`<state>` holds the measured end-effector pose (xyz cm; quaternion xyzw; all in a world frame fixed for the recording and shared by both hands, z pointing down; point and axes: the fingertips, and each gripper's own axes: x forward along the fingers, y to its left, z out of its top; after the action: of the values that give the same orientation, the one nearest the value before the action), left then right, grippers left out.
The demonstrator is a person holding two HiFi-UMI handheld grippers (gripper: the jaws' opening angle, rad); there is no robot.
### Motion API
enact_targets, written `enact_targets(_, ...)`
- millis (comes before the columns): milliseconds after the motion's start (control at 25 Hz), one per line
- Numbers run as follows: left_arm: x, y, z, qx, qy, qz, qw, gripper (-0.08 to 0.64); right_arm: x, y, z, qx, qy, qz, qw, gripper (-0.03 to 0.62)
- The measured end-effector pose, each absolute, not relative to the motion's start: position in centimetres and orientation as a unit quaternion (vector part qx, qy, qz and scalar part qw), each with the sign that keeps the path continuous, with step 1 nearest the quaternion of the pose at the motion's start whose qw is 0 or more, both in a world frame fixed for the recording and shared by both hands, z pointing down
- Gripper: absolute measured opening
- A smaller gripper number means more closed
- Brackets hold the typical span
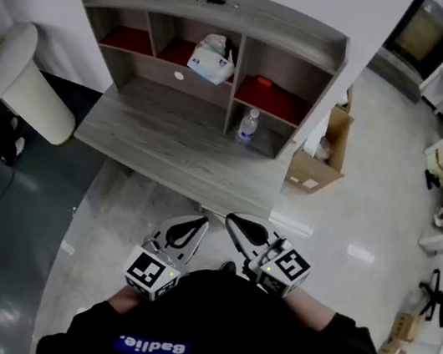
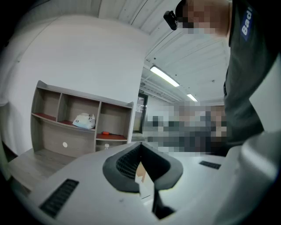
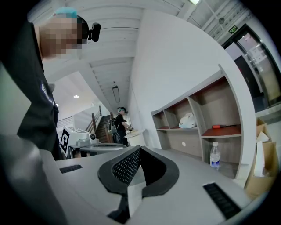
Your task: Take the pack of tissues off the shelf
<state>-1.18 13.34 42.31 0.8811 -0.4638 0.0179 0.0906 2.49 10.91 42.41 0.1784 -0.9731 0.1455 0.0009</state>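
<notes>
The white pack of tissues (image 1: 211, 57) lies in the middle upper compartment of the grey shelf unit (image 1: 225, 10); it also shows as the tissue pack (image 2: 84, 121) in the left gripper view and the tissue pack (image 3: 189, 120) in the right gripper view. My left gripper (image 1: 196, 225) and right gripper (image 1: 235, 221) are held close to my body, side by side, well short of the desk. Both are shut with nothing between the jaws, whose tips meet in the left gripper (image 2: 141, 145) and the right gripper (image 3: 139, 149).
A water bottle (image 1: 248, 126) stands in the lower right compartment, with a red-handled tool (image 1: 263, 81) on the shelf above it. An open cardboard box (image 1: 323, 152) sits on the floor to the right. A white cylindrical stool (image 1: 22, 78) stands at the left.
</notes>
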Motion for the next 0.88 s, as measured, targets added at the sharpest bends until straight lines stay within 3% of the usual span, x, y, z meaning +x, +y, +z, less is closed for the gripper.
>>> enact_targets(880, 3.4, 11.2, 40.5, 0.855, -0.514, 0.024, 0.067, 0.003, 9.2, 9.4, 42.7, 0.164, -0.976, 0.139, -0.012, 0.029)
